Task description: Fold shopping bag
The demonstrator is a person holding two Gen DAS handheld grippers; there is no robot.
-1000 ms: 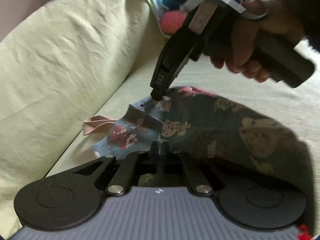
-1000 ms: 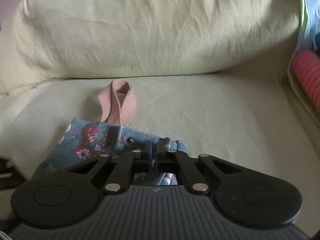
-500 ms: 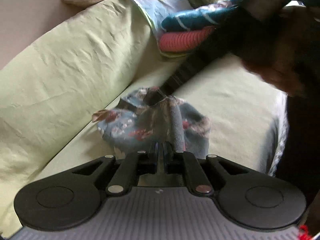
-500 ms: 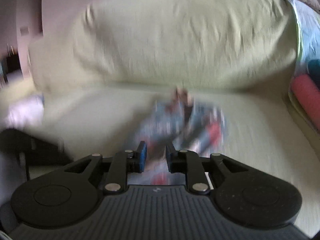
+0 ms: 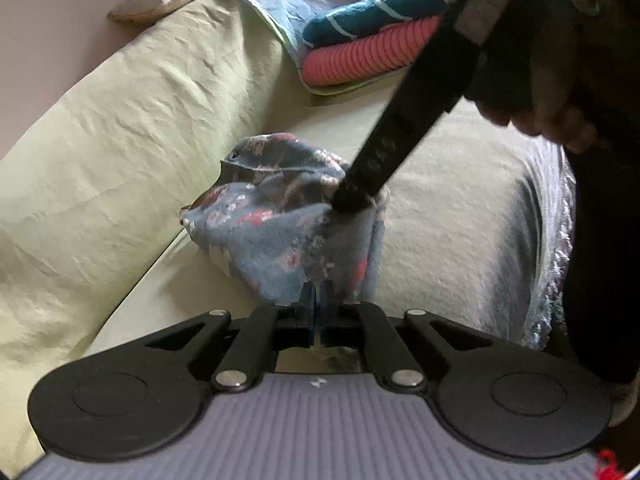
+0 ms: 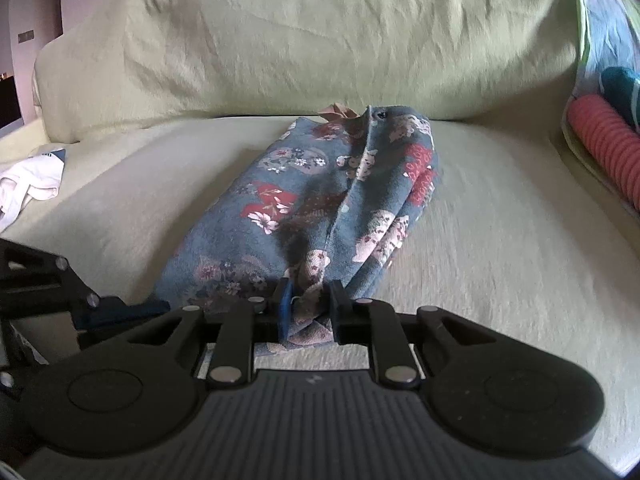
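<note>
The floral shopping bag (image 6: 320, 208) is lying bunched lengthwise on the green sofa seat (image 6: 500, 240), its near end gathered. The left gripper (image 5: 319, 304) is pinching the cloth, its jaws nearly together. The right gripper (image 6: 308, 312) is standing narrowly apart with a fold of the bag between its fingers (image 6: 285, 308). Folded towels (image 5: 372, 48) are sitting well apart at the sofa's end.

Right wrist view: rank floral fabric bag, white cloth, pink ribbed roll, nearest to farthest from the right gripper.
1. Blue floral fabric shopping bag: between the fingers of the right gripper, centre.
2. White crumpled cloth: far left on the seat.
3. Pink ribbed roll: far right by the armrest.

2 and 3 are too close to call.
</note>
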